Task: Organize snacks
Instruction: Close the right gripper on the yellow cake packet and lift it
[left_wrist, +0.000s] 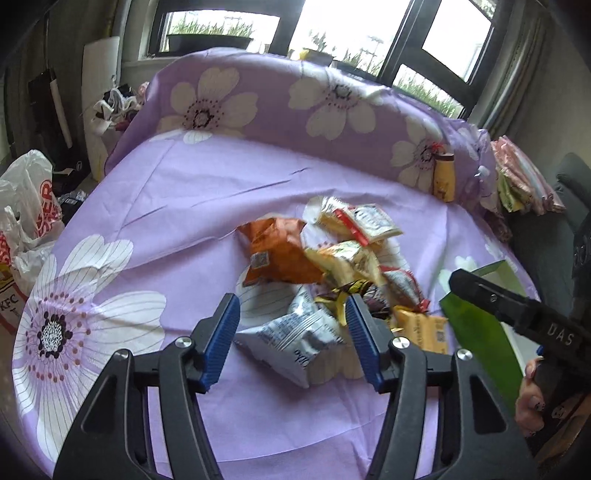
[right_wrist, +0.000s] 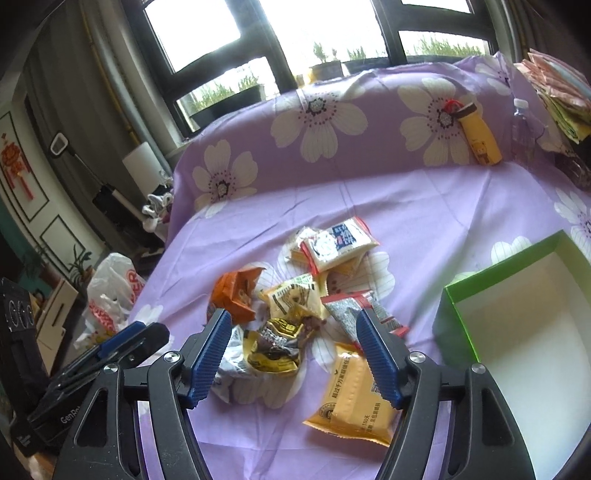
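Because the snacks were all small sealed foil and plastic packets, they looked light, soft and crinkly, probably slippery on their glossy faces and easy to crush if squeezed hard. A crimped end seam or a flat edge seemed the safest place to pinch, since the puffed middles would likely give or slide.

The pile lay loose in the middle of the purple flowered cloth (right_wrist: 424, 206), well short of the green box (right_wrist: 458, 317), which stood empty at the right with its white inside showing.

The left gripper (left_wrist: 293, 314) was spread wide and held nothing. The silver-white packet (left_wrist: 291, 336) lay directly between its 2 blue pads, closer to the right one, though I could not tell whether either pad touched it. The orange packet (left_wrist: 275, 251) sat just beyond the fingertips, with the yellow packets (left_wrist: 351, 254) behind and to the right.

The right gripper (right_wrist: 293, 330) was likewise released and empty, hovering over the near edge of the pile. The gold-and-black wrapper (right_wrist: 277, 350) lay between its pads, apart from both as far as I could judge. The flat orange-yellow packet (right_wrist: 351, 398) rested just under the right finger, nearest the box, and looked the easiest to lift by its near seam.
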